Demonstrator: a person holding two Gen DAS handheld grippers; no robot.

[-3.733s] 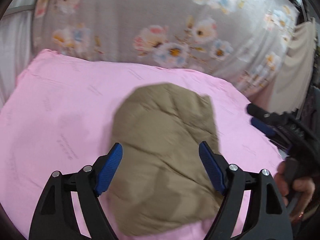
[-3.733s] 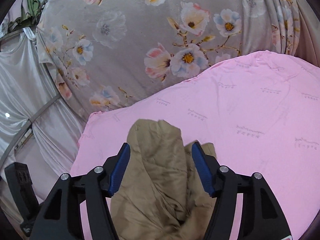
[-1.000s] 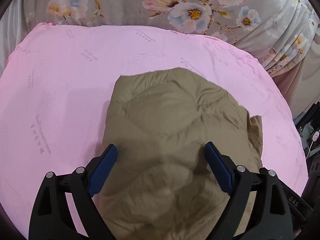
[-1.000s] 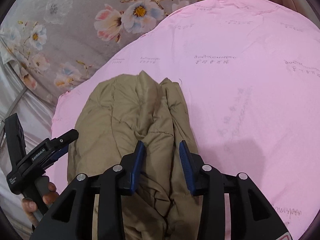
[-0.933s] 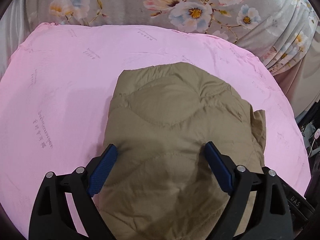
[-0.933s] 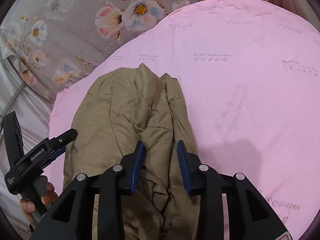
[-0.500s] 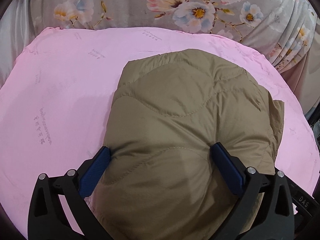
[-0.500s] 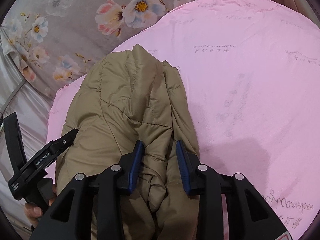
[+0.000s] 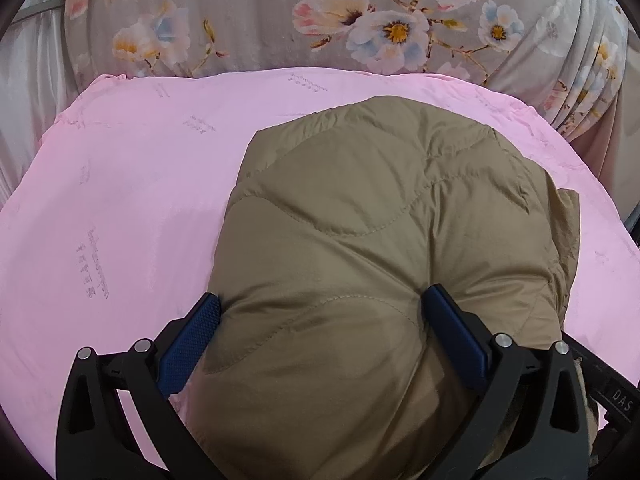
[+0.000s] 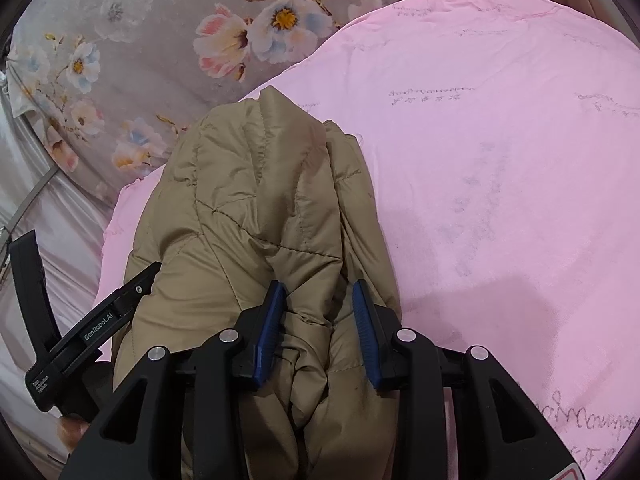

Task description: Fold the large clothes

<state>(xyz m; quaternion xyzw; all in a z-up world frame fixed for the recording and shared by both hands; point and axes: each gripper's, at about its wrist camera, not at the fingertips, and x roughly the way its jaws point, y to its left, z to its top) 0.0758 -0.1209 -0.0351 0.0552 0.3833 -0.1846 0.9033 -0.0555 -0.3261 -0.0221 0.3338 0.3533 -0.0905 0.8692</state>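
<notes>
A folded tan quilted jacket point(image 9: 360, 240) lies on the pink sheet point(image 9: 120, 200); it also shows in the right wrist view point(image 10: 248, 208). My left gripper point(image 9: 320, 304) stands wide open around the jacket's near end, its blue pads point(image 9: 190, 340) pressed against the padded bulge. My right gripper point(image 10: 318, 292) is shut on a thick bunch of the jacket's layers at its near edge. The left gripper's body point(image 10: 92, 328) shows at the jacket's left side in the right wrist view.
A grey floral cloth point(image 9: 360, 20) hangs behind the pink sheet point(image 10: 500, 160). Pale satin curtains point(image 10: 48, 220) hang at the left. The sheet's right edge drops off near dark equipment point(image 9: 616, 396).
Both grippers have moved forward and down onto the jacket. The right gripper has closed from open onto the jacket's layers. The left stays open and now straddles the bulge.
</notes>
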